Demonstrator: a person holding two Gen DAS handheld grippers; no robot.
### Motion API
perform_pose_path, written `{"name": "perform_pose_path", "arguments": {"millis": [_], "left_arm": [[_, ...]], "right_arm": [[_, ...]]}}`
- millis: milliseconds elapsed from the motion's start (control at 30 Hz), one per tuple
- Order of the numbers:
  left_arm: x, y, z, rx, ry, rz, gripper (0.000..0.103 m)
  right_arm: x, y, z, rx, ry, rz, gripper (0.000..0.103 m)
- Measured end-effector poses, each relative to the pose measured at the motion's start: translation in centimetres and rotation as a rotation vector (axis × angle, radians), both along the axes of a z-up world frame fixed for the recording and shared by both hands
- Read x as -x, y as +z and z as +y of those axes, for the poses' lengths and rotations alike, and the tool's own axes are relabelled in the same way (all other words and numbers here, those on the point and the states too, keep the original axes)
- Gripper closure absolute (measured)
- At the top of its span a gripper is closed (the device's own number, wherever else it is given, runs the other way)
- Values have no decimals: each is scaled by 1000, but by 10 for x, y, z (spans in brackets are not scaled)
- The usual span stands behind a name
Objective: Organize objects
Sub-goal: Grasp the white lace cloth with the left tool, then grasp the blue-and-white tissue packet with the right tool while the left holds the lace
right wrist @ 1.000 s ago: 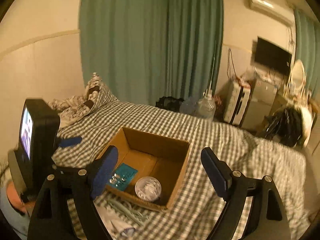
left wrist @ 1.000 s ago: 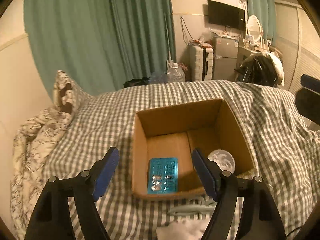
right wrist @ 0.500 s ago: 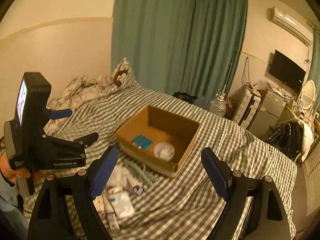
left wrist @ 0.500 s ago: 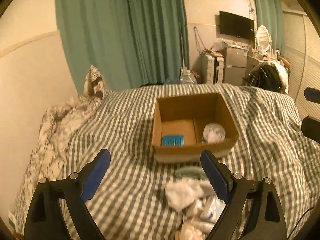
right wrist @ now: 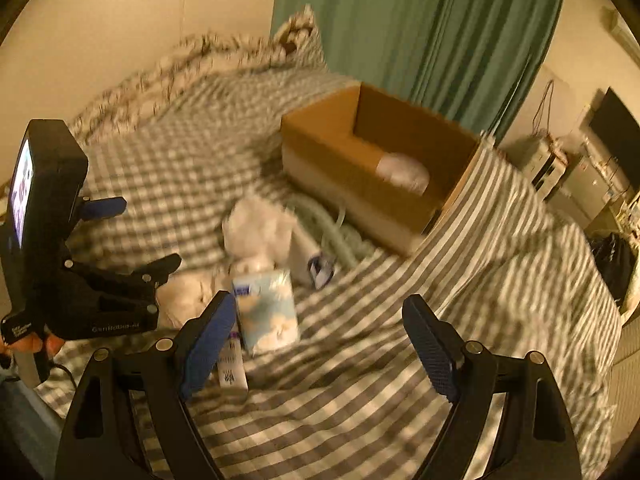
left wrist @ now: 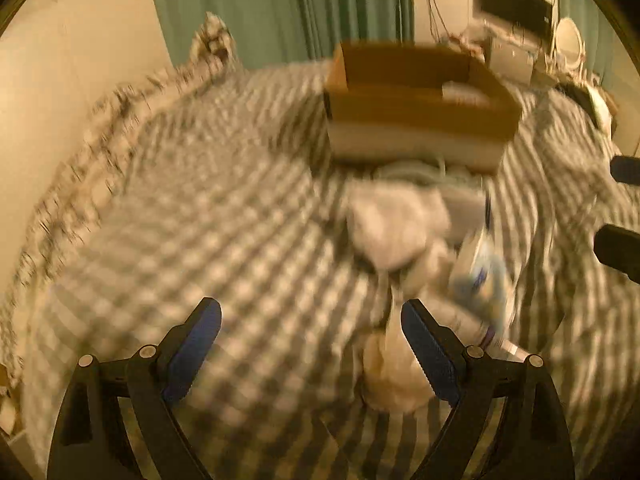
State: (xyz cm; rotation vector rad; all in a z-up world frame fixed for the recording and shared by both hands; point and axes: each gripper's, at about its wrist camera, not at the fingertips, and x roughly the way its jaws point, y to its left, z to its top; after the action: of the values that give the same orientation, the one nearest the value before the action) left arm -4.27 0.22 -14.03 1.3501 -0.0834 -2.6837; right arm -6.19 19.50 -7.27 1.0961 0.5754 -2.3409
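Note:
An open cardboard box (right wrist: 352,164) stands on the checked bed, with a round clear container (right wrist: 402,170) inside it; the box also shows blurred in the left wrist view (left wrist: 416,108). In front of it lies a pile: white crumpled cloth (right wrist: 260,228), a pale blue tissue pack (right wrist: 268,312), a small white tube (right wrist: 230,368) and greenish hangers (right wrist: 328,228). My left gripper (left wrist: 310,348) is open and empty, low over the bed beside the pile (left wrist: 400,232). My right gripper (right wrist: 318,344) is open and empty, just behind the tissue pack.
The left gripper's body with its screen (right wrist: 44,208) stands at the left of the pile. A patterned pillow and duvet (right wrist: 200,68) lie at the bed's far side. Green curtains (right wrist: 420,28) hang behind. Furniture and a TV (right wrist: 608,128) stand at the right.
Both grippers have pulled back from the box and dropped toward the pile in front of it. The box now looks farther away and side-on. Both stay open.

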Motion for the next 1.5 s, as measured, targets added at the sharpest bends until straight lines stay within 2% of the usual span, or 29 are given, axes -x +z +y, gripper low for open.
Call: {"name": "perform_pose_path", "arguments": {"millis": [200,267,367,400,500,600,800,933,1000,1067,1267,1500], "left_arm": [[-5,-21,20,13,-86,-29,10],[0,-28,29,1,-132,-51,16],[10,-42,36,-34,-196,-104,41],[12,-46,38,-42,-208,-118,57],[14,-46,36,-94,-227,-134,85],[9,-34,29,-124,-221,-126,87],[9,0,5,-96,-174,-52,88],[15,4,-9,-96,-141,-39,88],[12,3,-12,-98,-139,-37,88],[11,3,-13,-107,-141,-43,88],[4,13,-11,-95,-154,-18,88],[-4,38,-7,-90,-170,43,88]], "right_arm": [[-2,-29,-12,-35,36,-47,18],[1,-33,-15,-36,32,-55,18],[6,-36,-17,-30,30,-71,18],[7,-37,-19,-31,31,-75,18],[11,-41,-22,-37,40,-100,18],[16,-48,-25,-41,45,-123,18],[35,-67,-37,-42,39,-193,18],[48,-82,-47,-42,26,-244,19],[49,-86,-49,-49,31,-254,39],[45,-86,-51,-57,51,-254,50],[29,-68,-50,-72,60,-189,53],[8,-22,-37,-58,47,-103,53]]}}
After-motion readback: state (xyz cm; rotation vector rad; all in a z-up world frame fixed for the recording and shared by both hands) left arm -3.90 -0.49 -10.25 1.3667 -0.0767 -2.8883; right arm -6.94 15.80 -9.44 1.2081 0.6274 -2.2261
